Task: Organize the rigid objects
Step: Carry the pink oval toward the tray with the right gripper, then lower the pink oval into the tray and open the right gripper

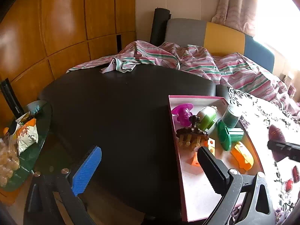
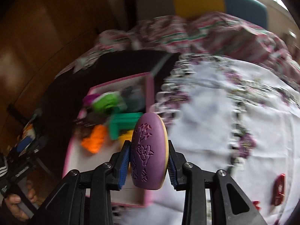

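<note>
One purple oval embossed plastic piece (image 2: 149, 151) sits clamped in the right gripper (image 2: 149, 166) just beside the pink-rimmed shallow cardboard box (image 2: 149, 86), so it wants lowering onto the bare white floor, clear of the orange toys (image 2: 94, 140), while the left gripper (image 1: 150, 166) waits spread apart.

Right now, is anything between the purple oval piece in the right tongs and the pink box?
Nothing visible blocks it. The right tongs hold the purple oval piece above the pink box near its right wall. Toys crowd the far end; the near floor looks bare.
</note>
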Action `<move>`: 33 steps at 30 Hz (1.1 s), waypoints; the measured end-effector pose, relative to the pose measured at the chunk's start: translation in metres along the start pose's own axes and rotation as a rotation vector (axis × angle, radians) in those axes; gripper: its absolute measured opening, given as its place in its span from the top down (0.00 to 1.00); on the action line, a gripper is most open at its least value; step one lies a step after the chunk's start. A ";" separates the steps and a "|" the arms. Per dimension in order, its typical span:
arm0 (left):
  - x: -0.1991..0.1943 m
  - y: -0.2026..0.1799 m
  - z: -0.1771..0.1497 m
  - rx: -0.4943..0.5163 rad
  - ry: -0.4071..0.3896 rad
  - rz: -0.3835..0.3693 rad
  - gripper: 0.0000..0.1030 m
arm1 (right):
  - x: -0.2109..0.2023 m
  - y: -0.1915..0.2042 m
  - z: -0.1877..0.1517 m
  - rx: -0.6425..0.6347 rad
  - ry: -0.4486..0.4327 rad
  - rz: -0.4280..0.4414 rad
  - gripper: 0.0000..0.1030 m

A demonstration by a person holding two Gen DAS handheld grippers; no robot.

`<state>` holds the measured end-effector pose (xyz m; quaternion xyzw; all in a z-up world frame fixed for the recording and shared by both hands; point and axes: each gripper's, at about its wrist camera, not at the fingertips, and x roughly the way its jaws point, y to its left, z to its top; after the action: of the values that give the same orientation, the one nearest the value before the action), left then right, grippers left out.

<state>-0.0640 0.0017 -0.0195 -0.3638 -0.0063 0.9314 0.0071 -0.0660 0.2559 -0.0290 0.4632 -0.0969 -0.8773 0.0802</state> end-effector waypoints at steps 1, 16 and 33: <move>0.001 0.001 0.001 -0.004 0.005 -0.002 0.00 | 0.004 0.010 0.000 -0.020 0.013 0.019 0.66; 0.006 0.015 -0.003 -0.040 0.036 0.019 0.00 | 0.071 0.095 -0.017 -0.152 0.178 0.101 0.66; 0.012 0.024 -0.002 -0.052 0.044 0.036 0.00 | 0.107 0.110 -0.021 -0.079 0.216 0.143 0.66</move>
<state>-0.0713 -0.0225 -0.0296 -0.3842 -0.0239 0.9228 -0.0190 -0.1028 0.1229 -0.0987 0.5435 -0.0857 -0.8174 0.1708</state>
